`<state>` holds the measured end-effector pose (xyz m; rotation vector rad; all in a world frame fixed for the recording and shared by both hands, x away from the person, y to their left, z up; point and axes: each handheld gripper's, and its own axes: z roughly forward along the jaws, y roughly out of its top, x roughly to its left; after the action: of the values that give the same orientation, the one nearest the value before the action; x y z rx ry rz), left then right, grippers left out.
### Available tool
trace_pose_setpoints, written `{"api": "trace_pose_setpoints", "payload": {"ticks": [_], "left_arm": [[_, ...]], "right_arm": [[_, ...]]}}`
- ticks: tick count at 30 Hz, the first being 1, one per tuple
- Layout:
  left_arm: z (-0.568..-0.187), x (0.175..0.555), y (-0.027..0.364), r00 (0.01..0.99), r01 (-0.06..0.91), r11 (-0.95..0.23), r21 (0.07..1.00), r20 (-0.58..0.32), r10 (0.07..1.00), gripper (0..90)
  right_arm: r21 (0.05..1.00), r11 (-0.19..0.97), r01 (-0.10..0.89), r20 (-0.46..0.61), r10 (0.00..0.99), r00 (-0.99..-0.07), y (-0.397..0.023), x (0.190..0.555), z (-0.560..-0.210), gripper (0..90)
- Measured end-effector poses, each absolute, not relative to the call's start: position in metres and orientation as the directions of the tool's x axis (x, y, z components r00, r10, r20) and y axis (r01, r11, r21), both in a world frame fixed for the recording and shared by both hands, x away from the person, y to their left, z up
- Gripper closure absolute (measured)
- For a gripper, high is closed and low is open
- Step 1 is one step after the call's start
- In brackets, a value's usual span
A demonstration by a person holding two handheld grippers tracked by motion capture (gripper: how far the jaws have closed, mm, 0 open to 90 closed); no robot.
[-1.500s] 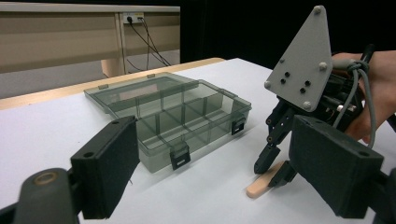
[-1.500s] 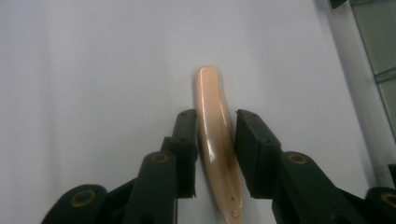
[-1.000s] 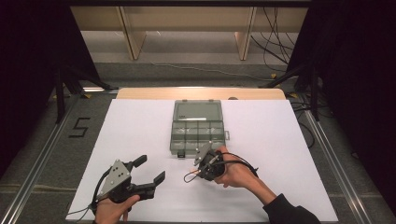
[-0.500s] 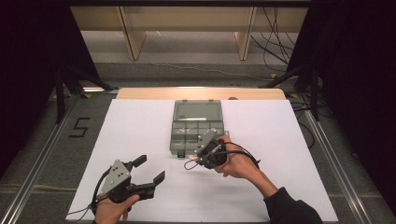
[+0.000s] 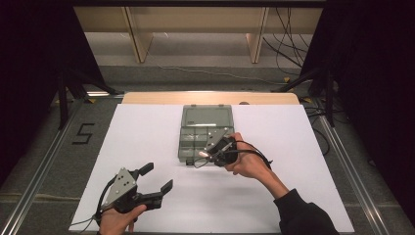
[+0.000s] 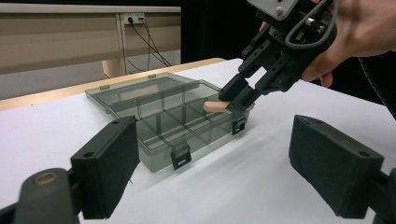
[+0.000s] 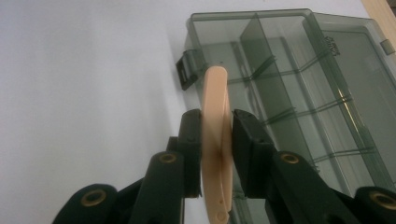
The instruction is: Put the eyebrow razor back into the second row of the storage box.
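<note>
The right gripper [image 7: 217,140] clamps a flat peach-coloured plastic piece [image 7: 216,135] over the open smoky-grey transparent compartment box [image 5: 203,134]; its lower end is cut off, so its shape is unclear. Well in front of that box, the left gripper [image 5: 154,180] hangs with jaws spread, empty.

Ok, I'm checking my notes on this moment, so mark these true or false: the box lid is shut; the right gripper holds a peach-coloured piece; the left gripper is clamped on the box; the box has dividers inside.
1. The box lid is shut. False: it lies open.
2. The right gripper holds a peach-coloured piece. True: its jaws are closed on it, above the box's near edge.
3. The left gripper is clamped on the box. False: its jaws are spread and empty, away from the box.
4. The box has dividers inside. True.
</note>
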<state>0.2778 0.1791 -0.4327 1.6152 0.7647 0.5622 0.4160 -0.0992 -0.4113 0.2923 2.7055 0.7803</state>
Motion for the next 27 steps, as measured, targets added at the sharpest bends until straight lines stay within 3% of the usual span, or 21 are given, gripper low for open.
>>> {"api": "trace_pose_setpoints", "payload": {"ticks": [27], "left_arm": [[-0.433,0.278,0.178,0.672,0.169,-0.077,0.983,-0.058,0.739,15.7]], "right_arm": [[0.558,0.823,0.110,-0.258,0.298,-0.919,-0.100,0.446,-0.415,74.2]]}}
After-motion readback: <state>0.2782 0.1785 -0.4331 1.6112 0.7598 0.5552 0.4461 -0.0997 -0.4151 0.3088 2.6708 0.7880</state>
